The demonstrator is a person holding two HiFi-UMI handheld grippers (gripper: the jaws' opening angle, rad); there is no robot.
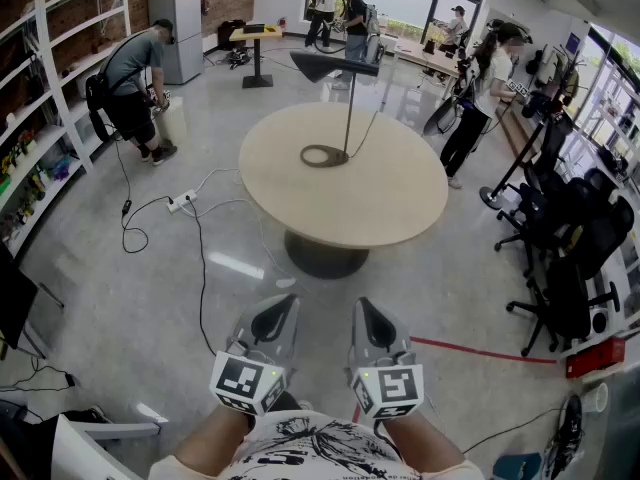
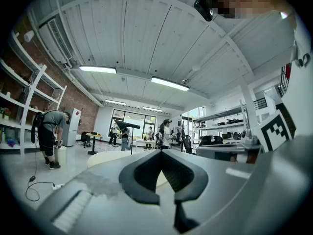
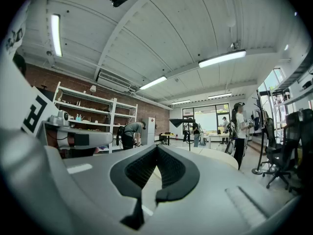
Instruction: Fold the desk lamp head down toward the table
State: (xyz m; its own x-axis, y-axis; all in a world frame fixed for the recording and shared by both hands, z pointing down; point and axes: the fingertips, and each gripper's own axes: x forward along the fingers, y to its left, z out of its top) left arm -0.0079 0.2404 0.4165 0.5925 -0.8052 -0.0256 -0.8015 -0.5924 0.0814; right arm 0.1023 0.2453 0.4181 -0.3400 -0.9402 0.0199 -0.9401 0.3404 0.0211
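Note:
A black desk lamp stands on the round beige table. Its flat head sits level atop a thin upright pole, above a ring base. Far from the table, low in the head view, my left gripper and right gripper are both shut and hold nothing. The left gripper view has the lamp head small and distant beyond the jaw tips. From the right gripper, the lamp head shows just above the tips.
A power strip and loose cables lie on the floor left of the table. Shelves line the left wall, with a person bent beside them. Office chairs crowd the right. A person in white stands by the table's far right.

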